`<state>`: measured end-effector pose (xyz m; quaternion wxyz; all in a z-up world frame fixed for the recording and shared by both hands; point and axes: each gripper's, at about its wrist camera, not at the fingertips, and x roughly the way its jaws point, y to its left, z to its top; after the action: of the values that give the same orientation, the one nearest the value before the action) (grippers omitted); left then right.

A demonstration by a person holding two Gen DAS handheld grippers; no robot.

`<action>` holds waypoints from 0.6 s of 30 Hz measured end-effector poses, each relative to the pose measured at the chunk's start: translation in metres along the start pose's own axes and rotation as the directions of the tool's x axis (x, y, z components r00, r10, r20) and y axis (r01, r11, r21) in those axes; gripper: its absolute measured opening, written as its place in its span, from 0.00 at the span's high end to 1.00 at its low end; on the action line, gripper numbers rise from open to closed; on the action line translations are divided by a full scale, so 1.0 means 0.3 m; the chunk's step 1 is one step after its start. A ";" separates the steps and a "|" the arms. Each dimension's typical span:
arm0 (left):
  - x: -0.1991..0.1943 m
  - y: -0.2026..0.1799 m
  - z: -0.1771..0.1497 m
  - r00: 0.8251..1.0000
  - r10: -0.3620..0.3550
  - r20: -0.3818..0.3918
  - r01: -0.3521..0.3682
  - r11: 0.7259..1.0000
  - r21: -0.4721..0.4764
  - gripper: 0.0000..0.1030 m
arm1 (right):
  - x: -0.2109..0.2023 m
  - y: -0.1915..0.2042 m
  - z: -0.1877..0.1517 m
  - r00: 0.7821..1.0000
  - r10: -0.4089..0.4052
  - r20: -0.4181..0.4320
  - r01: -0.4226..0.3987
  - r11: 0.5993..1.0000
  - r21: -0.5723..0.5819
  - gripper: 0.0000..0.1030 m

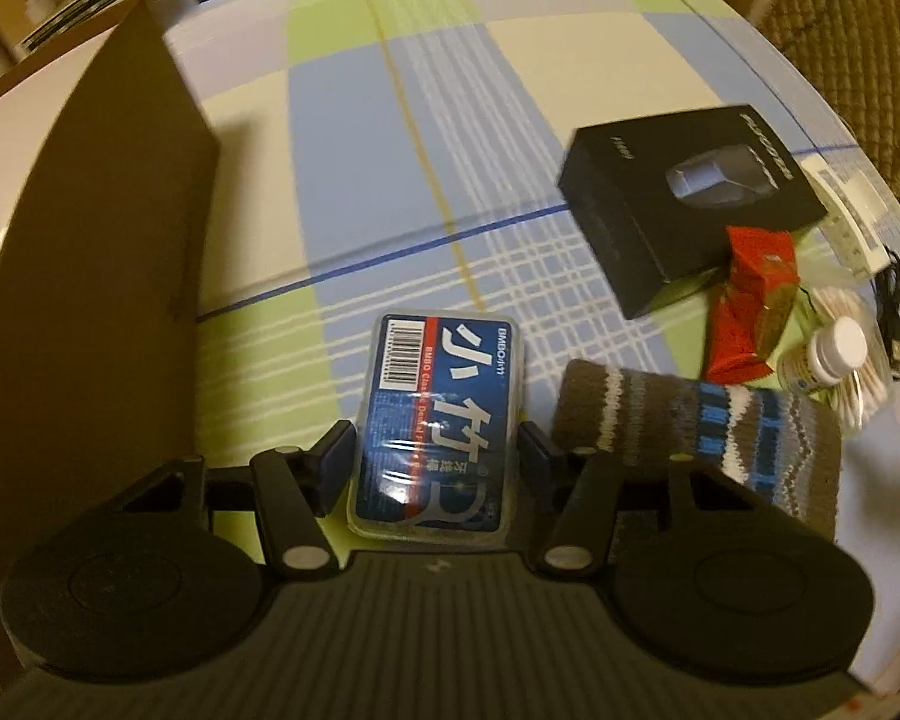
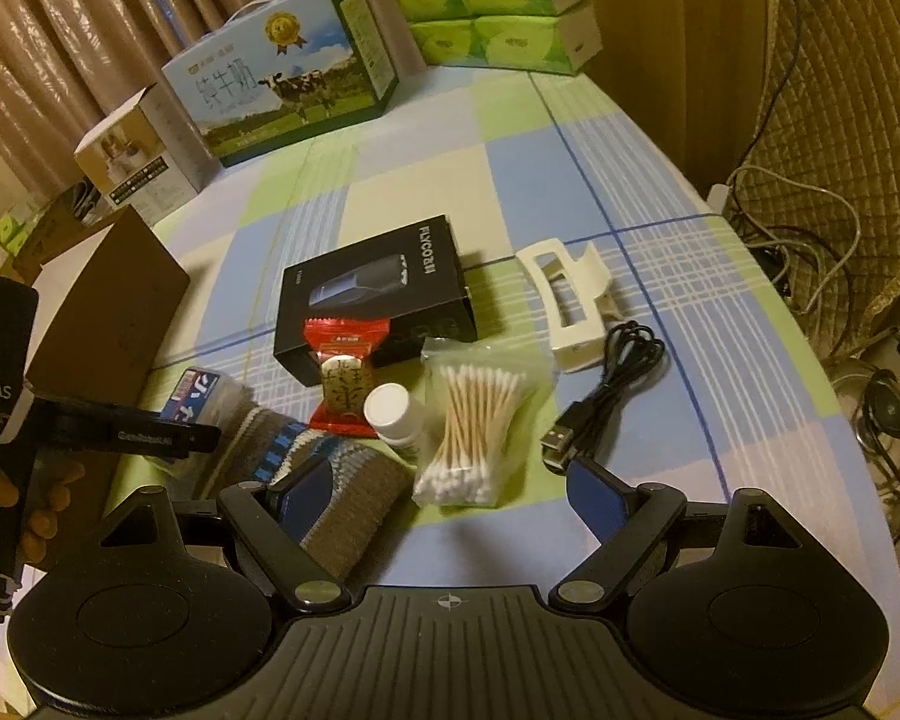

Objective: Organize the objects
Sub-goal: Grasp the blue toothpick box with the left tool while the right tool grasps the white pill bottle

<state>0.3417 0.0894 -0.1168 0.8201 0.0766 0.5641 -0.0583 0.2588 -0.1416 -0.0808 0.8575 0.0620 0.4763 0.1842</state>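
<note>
- Your left tool (image 1: pixel 435 450) has its jaws set either side of the blue dental floss box (image 1: pixel 435 420), which lies flat on the worktop (image 1: pixel 354 138) at your near left; the pads look to be at its long edges or just off them, and you cannot tell from here whether they press yet.
- Your right tool (image 2: pixel 450 492) stands wide open with nothing in it, hovering over the near edge of the pile, its left finger above the striped knit sock (image 2: pixel 330 480).
- By the look of it you are near the start: nothing seems sorted yet. The brown cardboard box (image 1: pixel 126 192) at the left, just beyond the floss box, is the likely place to put things, though its inside is hidden.
- Left to deal with, all bunched at the middle: the black shaver box (image 2: pixel 378 294), the red snack packet (image 2: pixel 342 372) leaning on it, the small white-capped bottle (image 2: pixel 393 414), the bag of cotton swabs (image 2: pixel 468 432), the white hair claw (image 2: pixel 564 306) and the black USB cable (image 2: pixel 606 384).
- The worktop wears a checked cloth of blue, green and cream, smooth and flat.
- At its far end stand a milk carton case (image 2: pixel 288 72), a smaller white box (image 2: pixel 138 162) and stacked green tissue packs (image 2: pixel 486 0); curtains hang behind, and a quilted chair with loose wires sits at the right.
</note>
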 end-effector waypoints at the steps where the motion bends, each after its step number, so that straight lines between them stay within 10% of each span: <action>1: 0.007 -0.005 0.002 1.000 0.001 -0.004 -0.001 1.000 0.005 0.48 | 0.006 0.005 0.004 1.000 -0.002 0.001 0.002 1.000 -0.007 0.19; 6: 0.032 0.010 0.020 1.000 -0.022 -0.007 0.022 0.999 -0.033 0.48 | 0.033 0.031 0.017 1.000 0.008 0.011 -0.007 0.998 -0.055 0.20; 18: -0.068 0.037 0.004 0.994 -0.035 0.102 0.047 0.991 -0.126 0.49 | 0.131 0.104 0.021 0.999 0.005 0.041 0.004 0.972 -0.236 0.58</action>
<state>0.3375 0.1002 -0.0968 0.8490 0.0091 0.5266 -0.0425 0.2748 -0.0976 -0.0999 0.8684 -0.0365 0.4333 0.2383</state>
